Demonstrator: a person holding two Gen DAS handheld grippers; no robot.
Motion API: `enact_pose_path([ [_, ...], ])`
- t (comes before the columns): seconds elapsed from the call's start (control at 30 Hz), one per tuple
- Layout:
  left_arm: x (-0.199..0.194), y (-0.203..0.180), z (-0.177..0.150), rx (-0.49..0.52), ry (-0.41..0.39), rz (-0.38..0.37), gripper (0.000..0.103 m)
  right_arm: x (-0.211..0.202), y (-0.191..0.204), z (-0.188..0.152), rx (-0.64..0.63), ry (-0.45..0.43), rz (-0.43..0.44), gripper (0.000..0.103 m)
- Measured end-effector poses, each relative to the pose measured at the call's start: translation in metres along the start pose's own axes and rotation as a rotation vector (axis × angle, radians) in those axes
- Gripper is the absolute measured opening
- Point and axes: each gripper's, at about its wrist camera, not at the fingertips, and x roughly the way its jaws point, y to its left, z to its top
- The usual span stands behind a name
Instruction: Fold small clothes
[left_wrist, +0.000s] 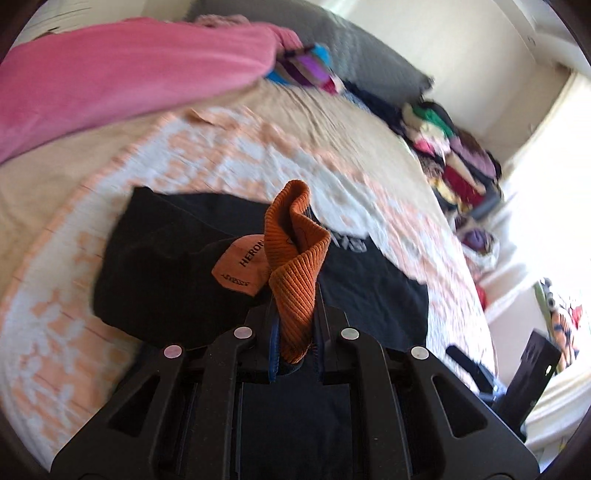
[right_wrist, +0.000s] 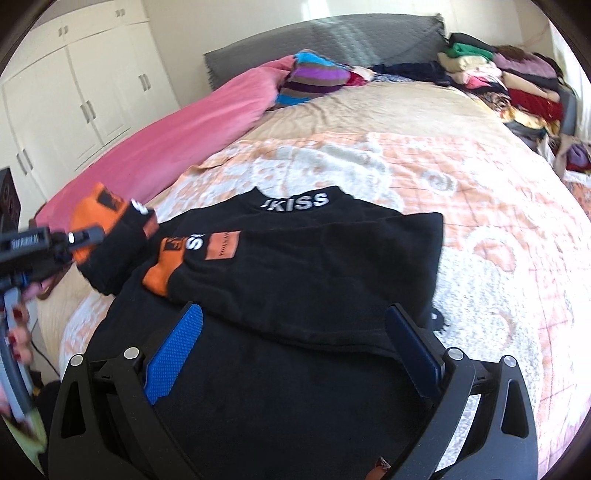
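Observation:
A black sweater (right_wrist: 314, 266) with orange cuffs and a white-lettered collar lies flat on the bed. One sleeve is folded across its chest, ending in an orange cuff (right_wrist: 160, 275). My left gripper (left_wrist: 295, 328) is shut on the other sleeve's orange ribbed cuff (left_wrist: 295, 254) and holds it lifted above the sweater (left_wrist: 166, 266). The right wrist view shows that gripper (right_wrist: 98, 233) at the left, with the raised sleeve (right_wrist: 110, 258) hanging from it. My right gripper (right_wrist: 295, 332) is open over the sweater's lower part, and its blue pads (right_wrist: 177, 347) grip nothing.
The bed has an orange-and-white patterned cover (right_wrist: 461, 221). A pink blanket (right_wrist: 177, 140) and a striped pillow (right_wrist: 314, 79) lie along the far left. Piles of clothes (right_wrist: 509, 81) line the far right by the grey headboard (right_wrist: 332, 37). White wardrobe doors (right_wrist: 74, 92) stand at the left.

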Motion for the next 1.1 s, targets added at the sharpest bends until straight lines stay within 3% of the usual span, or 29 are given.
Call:
enact_pose_path([
  [0.13,0.033,-0.019,-0.017,0.039,0.085,-0.020,0.009,0.001,-0.010,0.000,0.032,0.001,-0.007,0.099],
  [0.3,0.060,-0.025,-0.033,0.041,0.168,-0.075,0.020,0.004,-0.014,0.000,0.050,0.016,0.006,0.099],
  [0.47,0.048,-0.026,-0.039,0.074,0.150,-0.107,0.029,0.004,-0.011,-0.002,0.043,0.020,0.028,0.099],
  [0.6,0.024,-0.018,-0.028,0.103,0.079,-0.097,0.034,0.006,0.004,-0.002,0.005,0.030,0.071,0.099],
  [0.67,0.015,-0.010,-0.020,0.116,0.033,-0.060,0.035,0.010,0.016,-0.004,-0.013,0.054,0.107,0.099],
  [0.83,0.011,0.019,-0.010,0.161,-0.033,0.159,0.036,0.035,0.035,-0.008,0.050,0.181,0.198,0.099],
  [0.9,0.012,0.033,-0.009,0.155,-0.037,0.199,0.037,0.049,0.042,-0.010,0.079,0.222,0.239,0.099],
  [1.1,0.011,0.060,-0.005,0.155,-0.046,0.259,0.043,0.092,0.062,-0.019,0.151,0.319,0.220,0.098],
])
